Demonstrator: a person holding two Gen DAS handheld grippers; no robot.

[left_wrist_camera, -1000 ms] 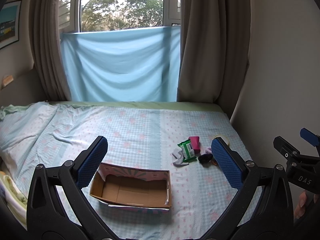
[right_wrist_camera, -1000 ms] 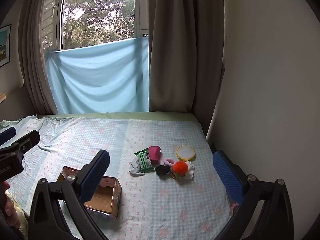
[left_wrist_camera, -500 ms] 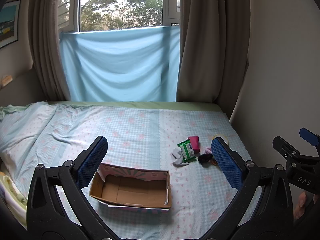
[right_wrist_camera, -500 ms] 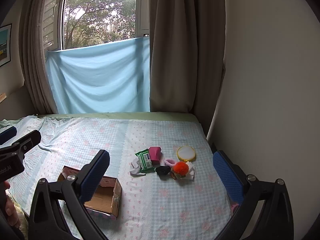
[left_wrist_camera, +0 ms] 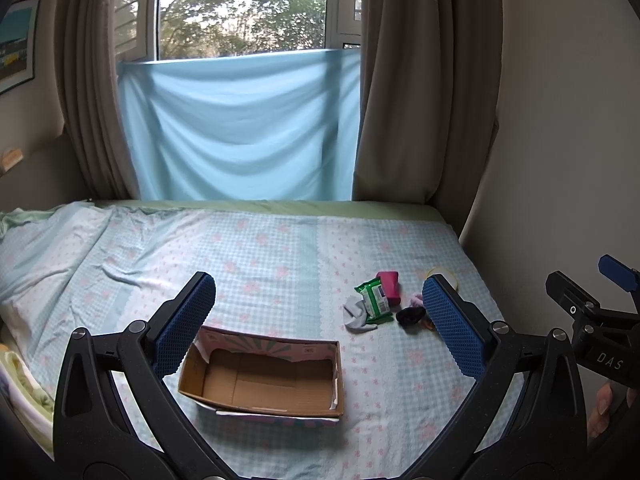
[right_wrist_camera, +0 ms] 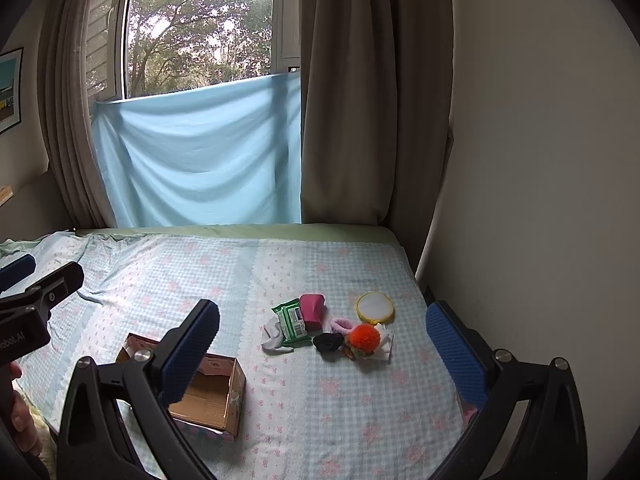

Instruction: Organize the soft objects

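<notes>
- Open cardboard box (left_wrist_camera: 260,380), empty, on the bed's near left.
- Cluster to its right: green wipes pack (right_wrist_camera: 294,320), magenta pouch (right_wrist_camera: 312,311), white sock (right_wrist_camera: 274,338), black scrunchie (right_wrist_camera: 328,342), orange pom-pom (right_wrist_camera: 363,337), round yellow-rimmed pad (right_wrist_camera: 375,307).

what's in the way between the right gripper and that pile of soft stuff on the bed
Nothing visible. The right gripper hangs open over bare bedsheet, and the pile lies ahead of it with only sheet between. The cardboard box sits off to the left, outside that line.
</notes>
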